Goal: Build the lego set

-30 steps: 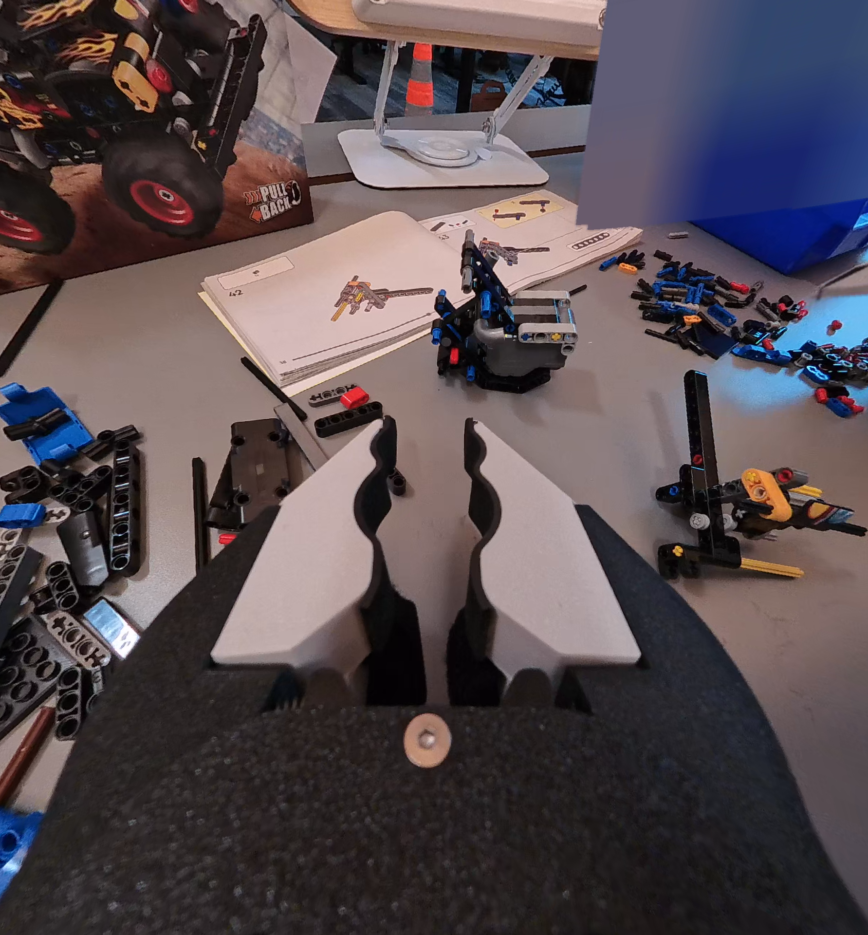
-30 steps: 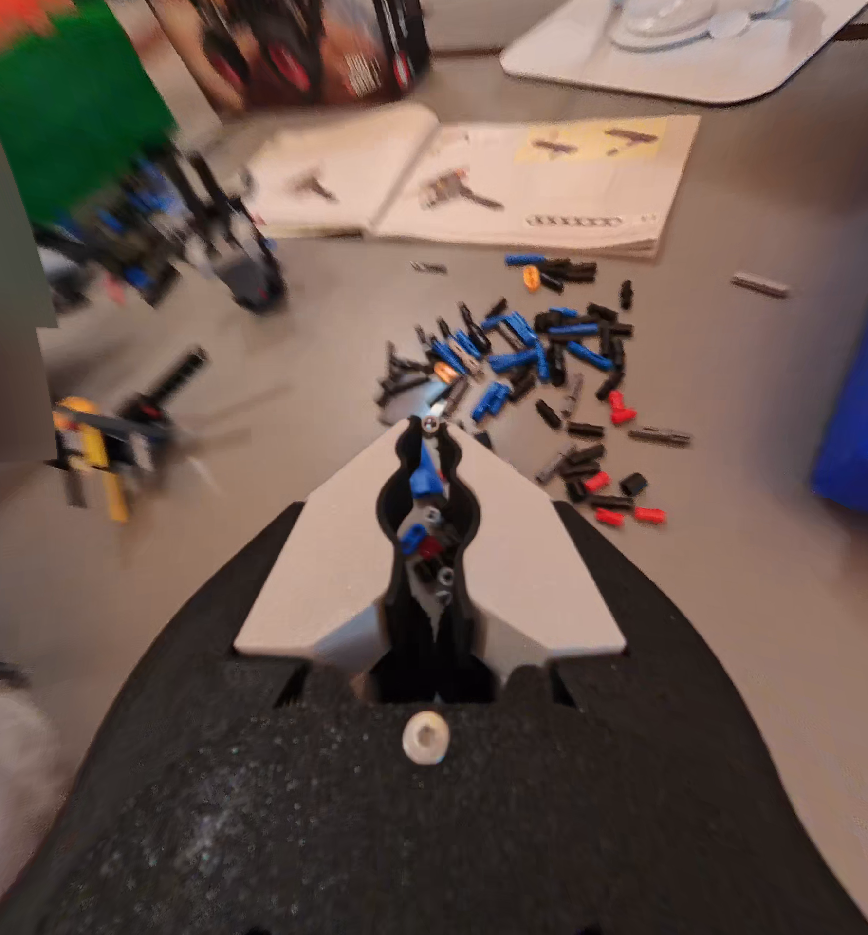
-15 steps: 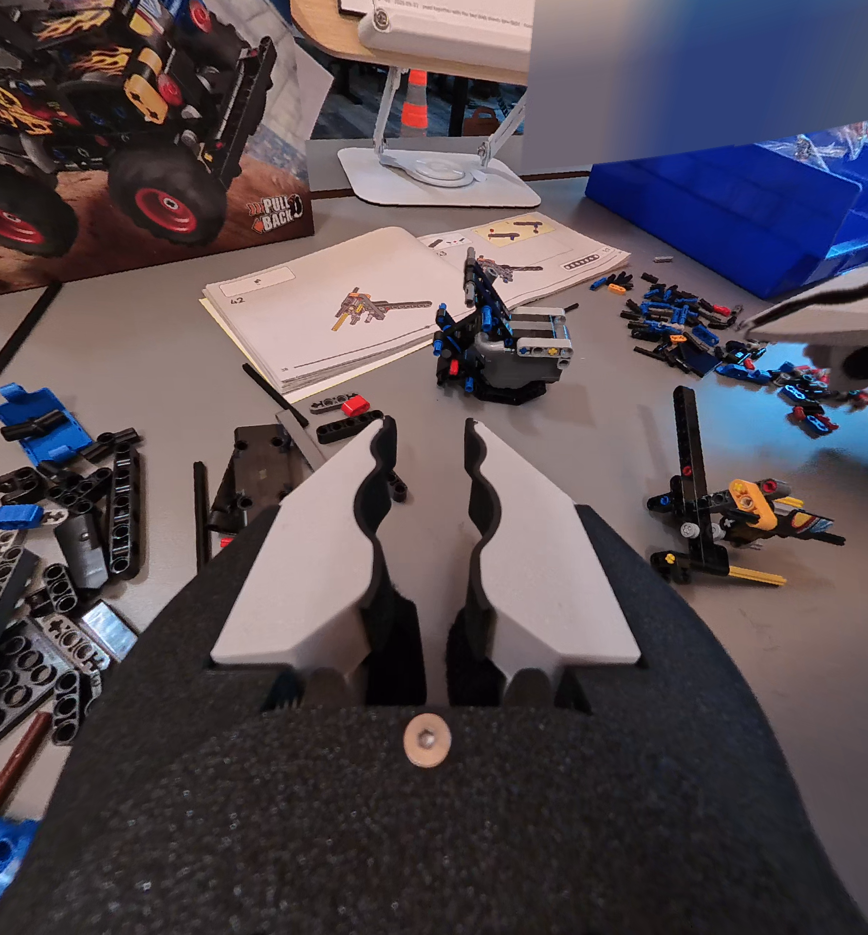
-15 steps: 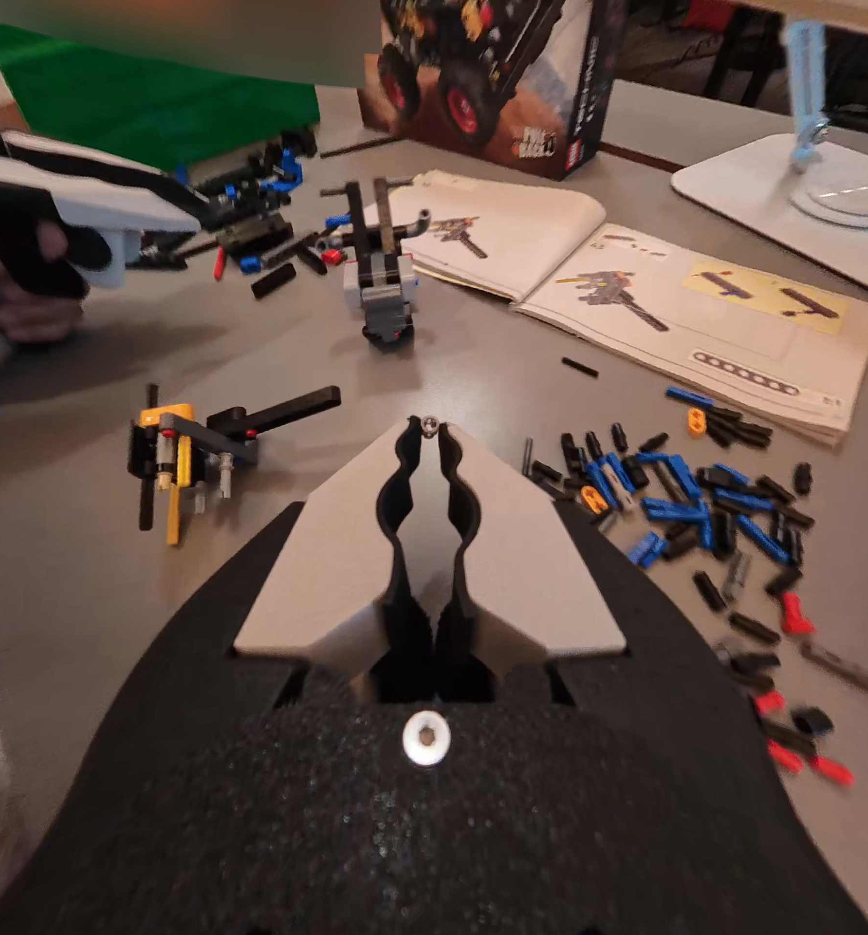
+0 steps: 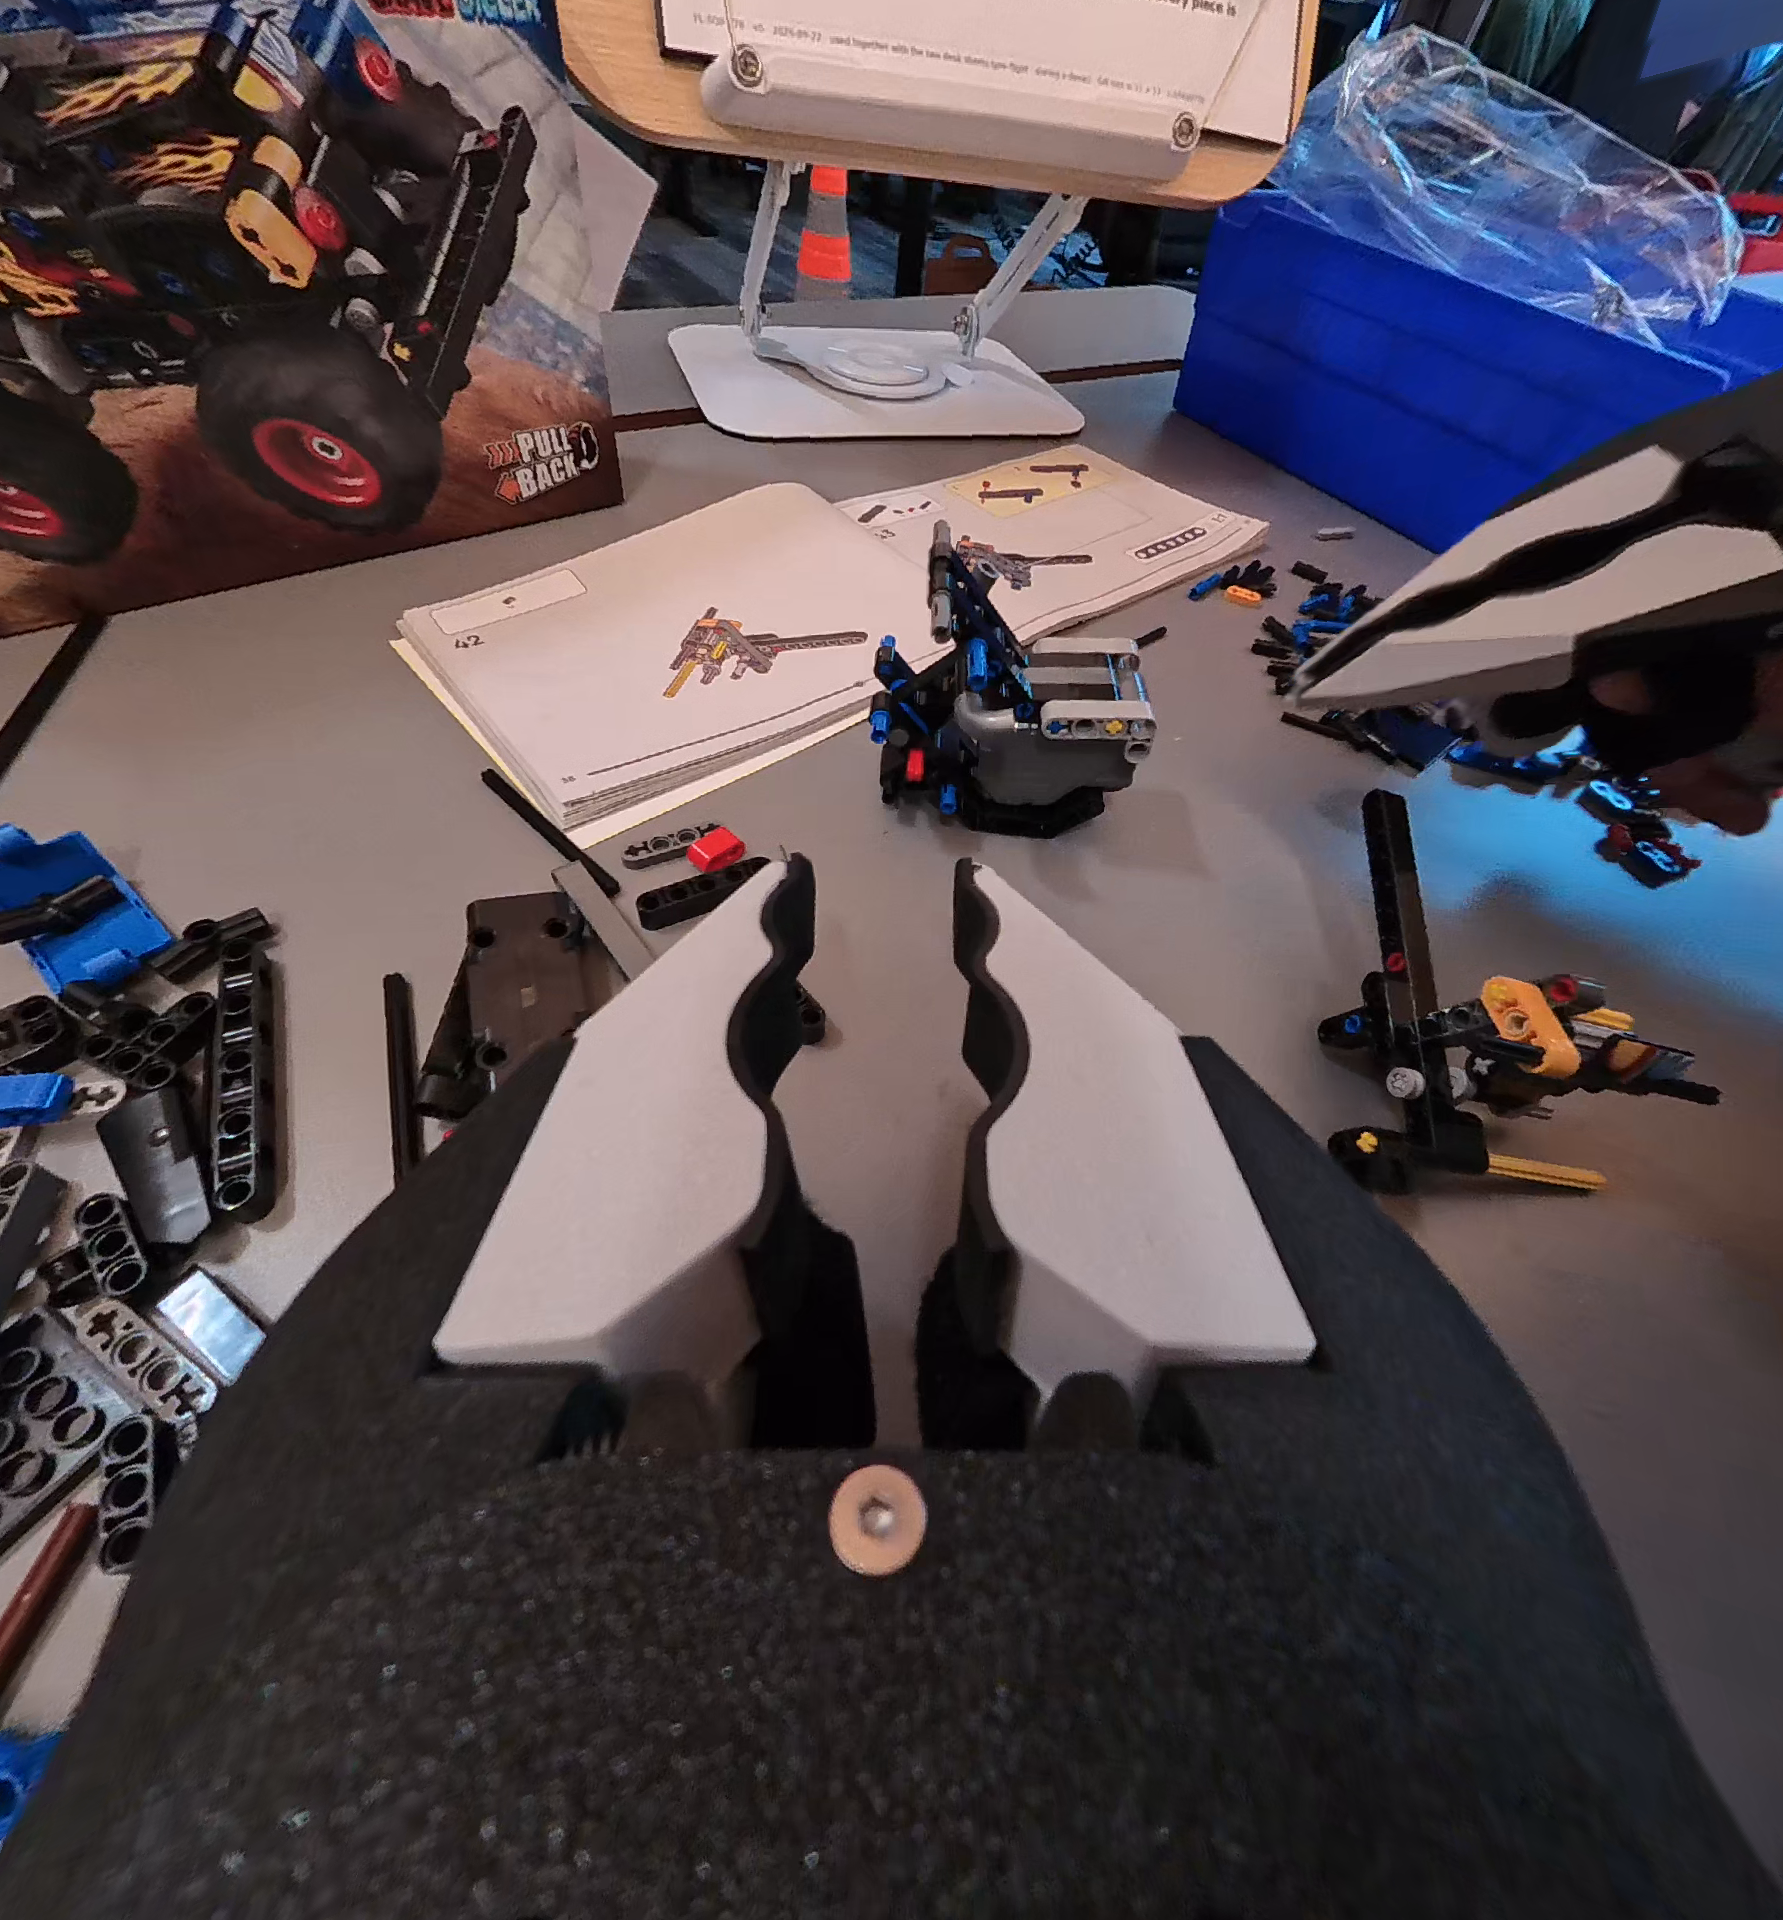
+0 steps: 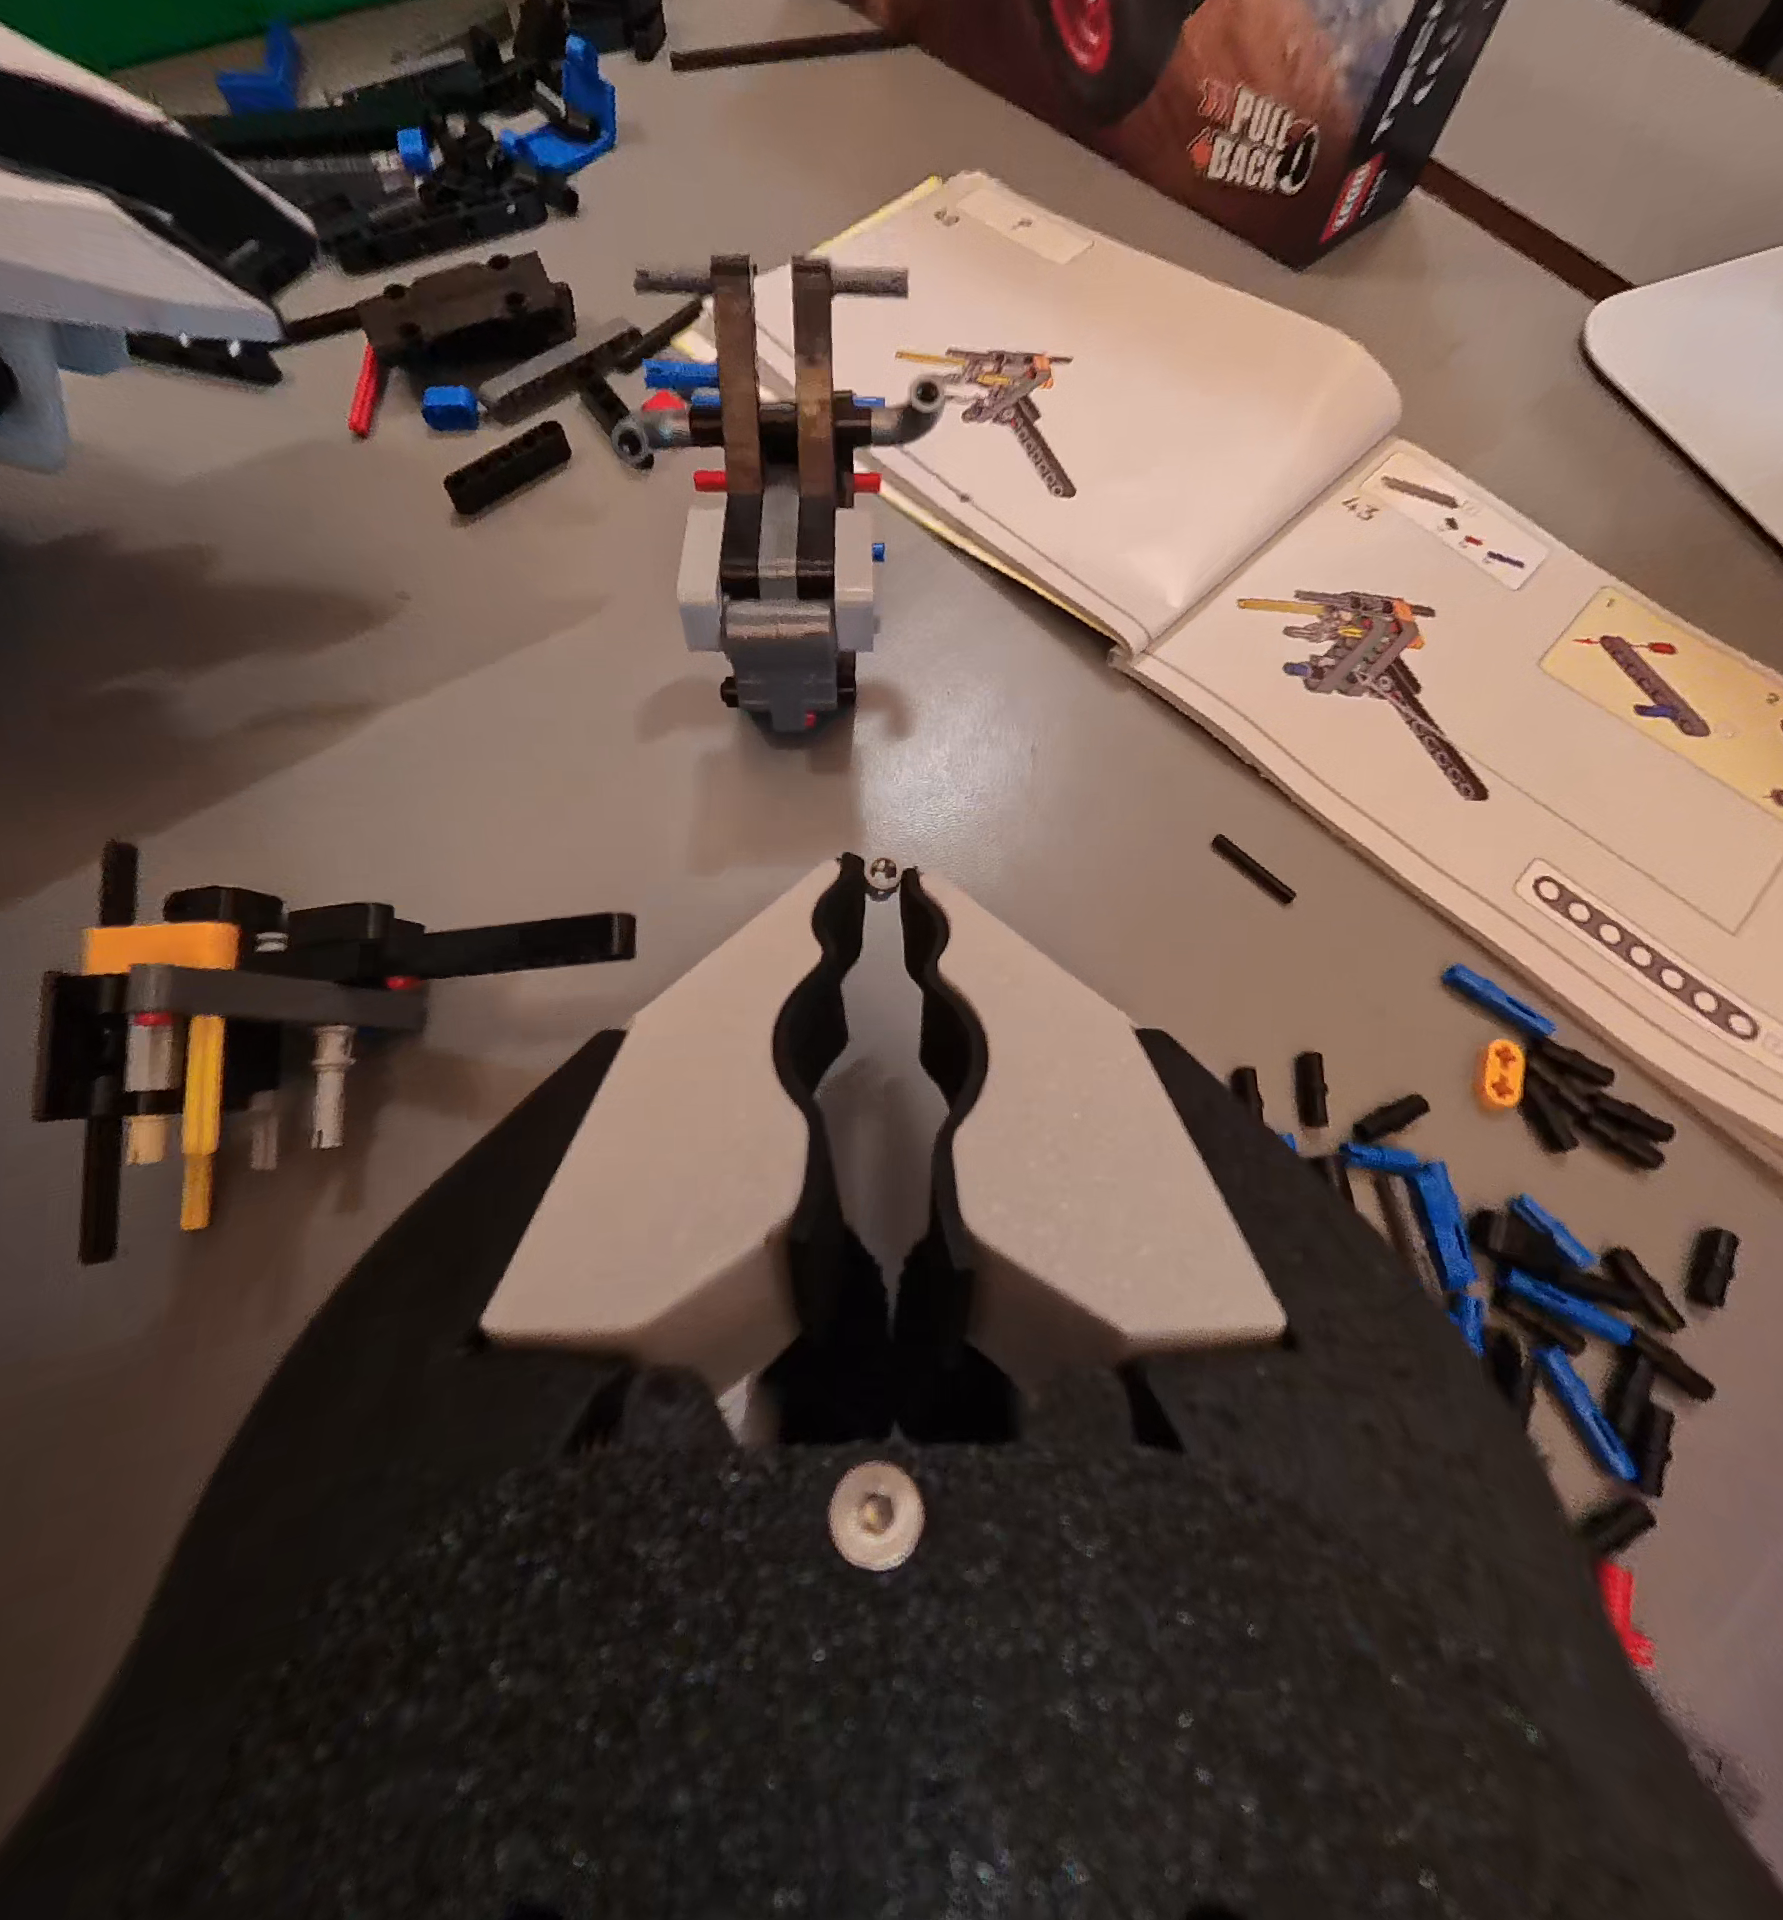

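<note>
My left gripper (image 5: 882, 883) is open and empty, low over the grey table (image 5: 295, 748). My right gripper (image 6: 880, 873) is shut on a small grey pin (image 6: 881, 871) at its fingertips, above the table. A grey and black chassis block (image 5: 1012, 727) stands ahead of both grippers; it also shows in the right wrist view (image 6: 778, 540). A black, yellow and orange sub-assembly (image 5: 1469, 1049) lies to the right; in the right wrist view it lies to the left (image 6: 243, 1018). The right gripper also shows in the left wrist view (image 5: 1552, 592).
An open instruction booklet (image 5: 721, 634) lies behind the chassis, with the set's box (image 5: 222, 270) and a white stand (image 5: 866, 384) beyond. Black and blue beams (image 5: 118, 1091) lie at left. Small blue and black pins (image 6: 1552, 1278) lie at right. A blue bin (image 5: 1438, 364) stands far right. Spacing between my two grippers at the tips: around 20 cm.
My right gripper has swung left from the pin pile toward the chassis, still holding the small pin. The left gripper has stayed open and almost still.
</note>
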